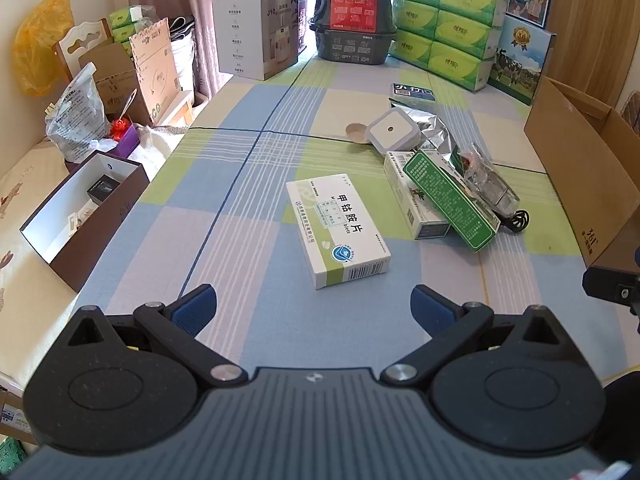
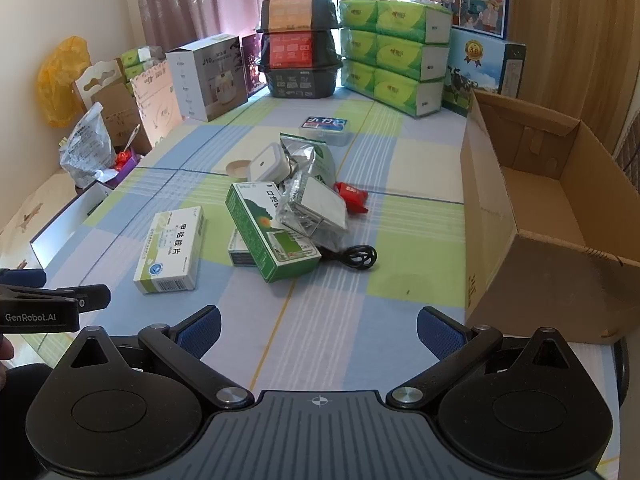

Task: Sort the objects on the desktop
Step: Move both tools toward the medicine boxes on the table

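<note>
A white-and-green medicine box (image 1: 338,230) (image 2: 172,250) lies flat on the checked tablecloth, just ahead of my open left gripper (image 1: 314,312). Beyond it lies a pile: a green box (image 1: 450,200) (image 2: 270,228) leaning on a white box (image 1: 412,196), a clear packet (image 2: 314,210), a black cable (image 2: 354,256), a white square device (image 1: 394,130) (image 2: 266,164), a silver foil bag (image 2: 308,156), a red sachet (image 2: 352,196) and a blue-labelled case (image 1: 412,92) (image 2: 324,128). My right gripper (image 2: 318,334) is open and empty, short of the pile.
An open cardboard box (image 2: 556,220) (image 1: 580,168) stands at the table's right edge. A brown box with white lining (image 1: 86,208) sits at the left edge. Tissue packs (image 2: 394,56), stacked black trays (image 2: 300,46) and a white carton (image 1: 256,32) line the far end.
</note>
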The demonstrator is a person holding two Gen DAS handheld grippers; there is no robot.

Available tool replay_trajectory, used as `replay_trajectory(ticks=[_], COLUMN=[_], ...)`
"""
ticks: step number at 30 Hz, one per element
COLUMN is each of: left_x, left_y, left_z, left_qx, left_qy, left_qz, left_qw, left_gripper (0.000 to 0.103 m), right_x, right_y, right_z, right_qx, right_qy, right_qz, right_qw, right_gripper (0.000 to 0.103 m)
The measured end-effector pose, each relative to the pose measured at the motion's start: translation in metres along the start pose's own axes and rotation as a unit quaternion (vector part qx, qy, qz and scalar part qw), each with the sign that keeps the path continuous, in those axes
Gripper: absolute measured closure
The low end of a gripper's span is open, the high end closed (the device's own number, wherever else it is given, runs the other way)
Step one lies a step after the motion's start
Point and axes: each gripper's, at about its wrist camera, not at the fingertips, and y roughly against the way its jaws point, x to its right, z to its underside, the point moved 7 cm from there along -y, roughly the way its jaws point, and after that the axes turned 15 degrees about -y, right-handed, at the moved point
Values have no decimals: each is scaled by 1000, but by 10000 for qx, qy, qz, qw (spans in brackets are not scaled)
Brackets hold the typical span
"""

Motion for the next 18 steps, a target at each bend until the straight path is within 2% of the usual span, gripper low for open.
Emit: replay_trajectory(ticks=[18], left_x=[1], left_y=[0], left_z=[-1], left_qx=[-70], left_qy=[-67], left_qz=[-47], left_qw=[9999], left_gripper=[2], right_x=[4], right_y=[1], right_z=[-2], right_qx=[-63], right_qy=[-131], right_qz=[-82], right_qw=[9999], right_gripper=[2])
